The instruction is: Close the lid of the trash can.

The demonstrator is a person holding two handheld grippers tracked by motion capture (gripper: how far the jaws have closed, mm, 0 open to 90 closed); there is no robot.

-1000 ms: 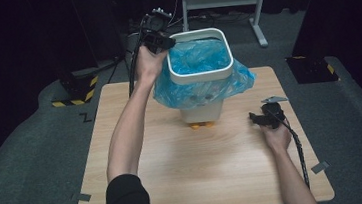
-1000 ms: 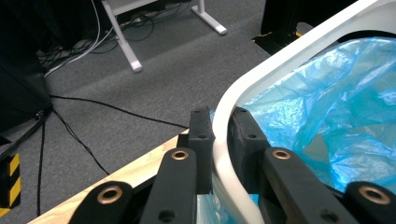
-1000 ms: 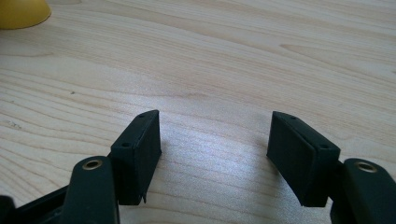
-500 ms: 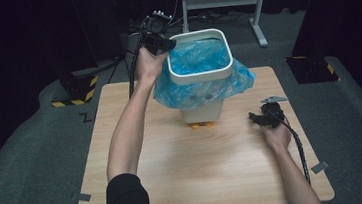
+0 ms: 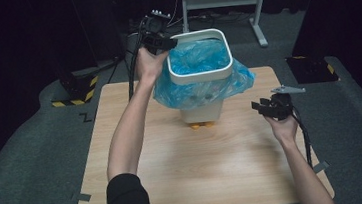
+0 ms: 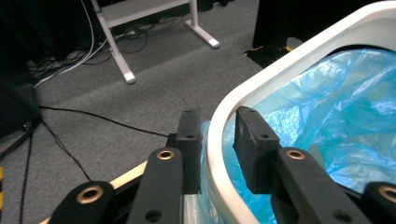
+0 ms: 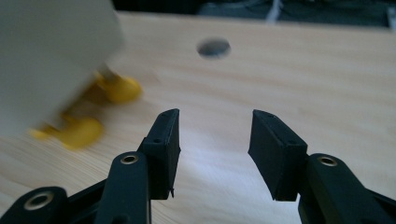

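Since the earlier frame the right gripper (image 5: pixel 262 108) has risen a little off the tabletop (image 5: pixel 176 183), and its fingers have just been closing with nothing between them. The left gripper (image 5: pixel 166 44) keeps its place at the near-left corner of the white bin (image 5: pixel 205 112), and its fingers have just been opening slightly.

Seen from the left gripper view, that gripper's two black fingers (image 6: pixel 189 149) straddle the bin's white rim (image 6: pixel 219 140): one stands outside the wall, the other inside against the blue bag (image 6: pixel 336 116). A small gap shows between each pad and the rim, so the hold looks loosened rather than clamped.

The bin stands upright near the middle of the far half of the tabletop, on small yellow feet (image 5: pixel 200 125). Its blue bag lines the inside and spills out under the rim ring, bunching around the upper wall on all sides.

From the right gripper view, the right fingers (image 7: pixel 163 149) stand moderately apart and empty, pointing along the wood toward the bin's base, whose yellow feet (image 7: pixel 119 88) show blurred at the left. The right hand (image 5: pixel 282 127) sits to the bin's right, apart from it.
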